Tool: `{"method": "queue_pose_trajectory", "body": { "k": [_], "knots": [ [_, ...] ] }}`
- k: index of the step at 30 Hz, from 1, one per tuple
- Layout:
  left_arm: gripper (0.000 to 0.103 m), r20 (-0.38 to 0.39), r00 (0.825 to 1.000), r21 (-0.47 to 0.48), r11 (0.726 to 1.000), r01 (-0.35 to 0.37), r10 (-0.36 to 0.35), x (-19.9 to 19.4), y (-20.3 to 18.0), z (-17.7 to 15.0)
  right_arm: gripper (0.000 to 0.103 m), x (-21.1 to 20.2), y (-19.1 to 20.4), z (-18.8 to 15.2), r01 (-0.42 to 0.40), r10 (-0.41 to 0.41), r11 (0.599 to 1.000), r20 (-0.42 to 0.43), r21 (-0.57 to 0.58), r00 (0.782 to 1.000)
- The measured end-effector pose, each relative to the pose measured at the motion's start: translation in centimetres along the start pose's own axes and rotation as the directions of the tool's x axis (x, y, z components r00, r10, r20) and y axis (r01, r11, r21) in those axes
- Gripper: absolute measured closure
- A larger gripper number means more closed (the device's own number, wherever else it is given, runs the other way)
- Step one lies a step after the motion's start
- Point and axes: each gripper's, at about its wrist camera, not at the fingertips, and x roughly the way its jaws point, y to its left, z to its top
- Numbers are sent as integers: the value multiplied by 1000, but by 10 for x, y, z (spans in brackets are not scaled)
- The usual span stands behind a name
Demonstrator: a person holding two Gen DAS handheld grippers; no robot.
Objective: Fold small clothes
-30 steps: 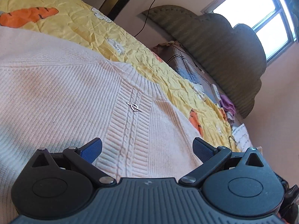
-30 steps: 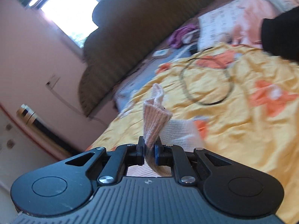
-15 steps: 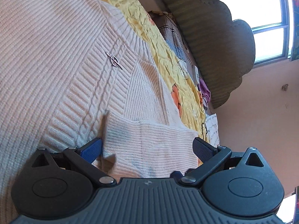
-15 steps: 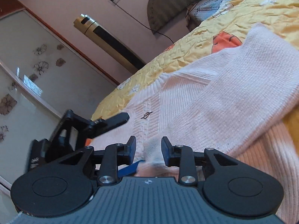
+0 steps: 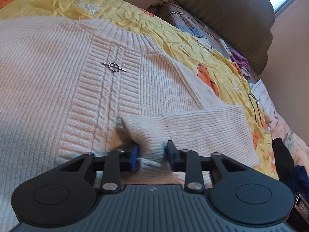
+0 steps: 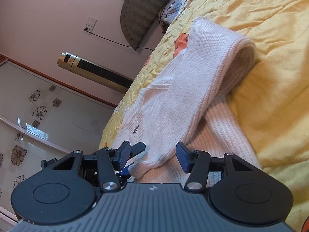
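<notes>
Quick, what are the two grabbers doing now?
Left gripper: jaws just closing, pinching the sleeve cuff.
Right gripper: jaws just opening, open, cuff loose between them.

Each tool (image 5: 152, 154) is black, with blue pads (image 5: 134, 157), silver screws and a ribbed grey base

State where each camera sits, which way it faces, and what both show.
Left wrist: on the left gripper, looking down over the pale pink knitted sweater toward the grey padded headboard; its jaws, just closing, pinch the sleeve.
Right wrist: on the right gripper, looking along that folded sleeve toward the pink wall; its jaws, just opening, straddle it.
Shared: sweater, sleeve, crumpled yellow bedspread.
</notes>
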Motion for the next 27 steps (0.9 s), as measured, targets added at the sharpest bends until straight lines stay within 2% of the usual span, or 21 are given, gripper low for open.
{"method": "queue_pose_trajectory", "body": {
  "k": [2, 4, 6, 8, 11, 14, 16, 20, 25, 27],
  "knots": [
    [93, -5, 1000, 10, 1000, 3, -3, -1, -1, 1, 50, 2, -2, 2, 7, -7, 1000, 9, 7, 1000],
    [94, 23, 1000, 52, 999, 0, -1, -11, -7, 3, 50, 0, -3, 3, 9, -9, 1000, 19, 10, 1000],
    [94, 78, 997, 79, 997, 18, -24, -32, -12, 11, 49, -2, -3, 7, 13, -13, 1000, 32, 11, 999],
    [94, 154, 987, 108, 993, 39, -56, -64, -10, 21, 49, -6, -1, 12, 21, -21, 1000, 44, 11, 999],
    [94, 234, 972, 127, 992, -17, -13, -99, 10, 32, 45, -15, 3, 22, 27, -26, 1000, 71, -14, 997],
    [94, 240, 968, 80, 992, -96, 74, -107, 42, 38, 39, -22, 4, 41, 53, -46, 997, 114, -58, 992],
    [94, 222, 969, 33, 992, -120, 110, -105, 61, 40, 38, -19, 0, 61, 85, -76, 994, 140, -61, 987],
    [94, 216, 971, 1, 994, -109, 106, -111, 81, 38, 36, 8, -9, 98, 190, -182, 979, 109, -74, 977],
    [94, 204, 973, 16, 994, -111, 106, -111, 77, 36, 36, 63, -2, 120, 268, -274, 940, 0, -211, 962],
    [94, 219, 972, 11, 996, -93, 88, -116, 76, 39, 36, 85, -2, 126, 305, -316, 925, -14, -227, 949]
  ]
}}
